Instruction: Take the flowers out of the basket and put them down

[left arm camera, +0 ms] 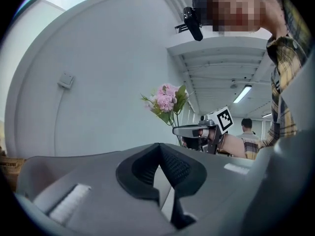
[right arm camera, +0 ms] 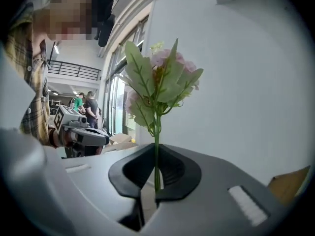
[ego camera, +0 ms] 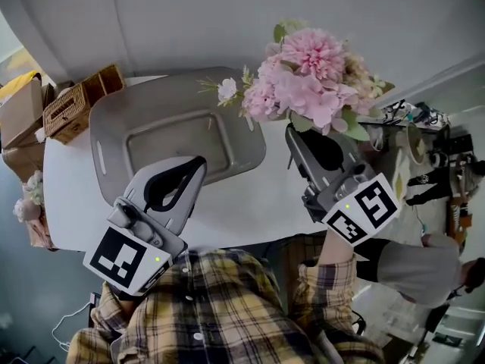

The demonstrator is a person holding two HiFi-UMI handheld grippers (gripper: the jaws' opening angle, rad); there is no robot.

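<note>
A bunch of pink flowers [ego camera: 311, 74] with green leaves is lifted above the right end of the white table [ego camera: 250, 203]. My right gripper [ego camera: 292, 131] is shut on its thin green stems [right arm camera: 156, 166], and the blooms [right arm camera: 157, 82] stand upright above the jaws. A woven basket [ego camera: 72, 112] sits at the table's far left corner. My left gripper [ego camera: 201, 161] hovers over the near left of the table, jaws together with nothing between them [left arm camera: 160, 149]. From it I see the flowers [left arm camera: 167, 100] and the right gripper [left arm camera: 194, 131] off to the right.
A large grey tray [ego camera: 106, 139] lies on the table between the basket and the flowers. A cardboard box [ego camera: 19, 112] and more pale flowers [ego camera: 26, 196] stand beyond the table's left end. Cluttered gear [ego camera: 424, 142] lines the right side. People stand in the background.
</note>
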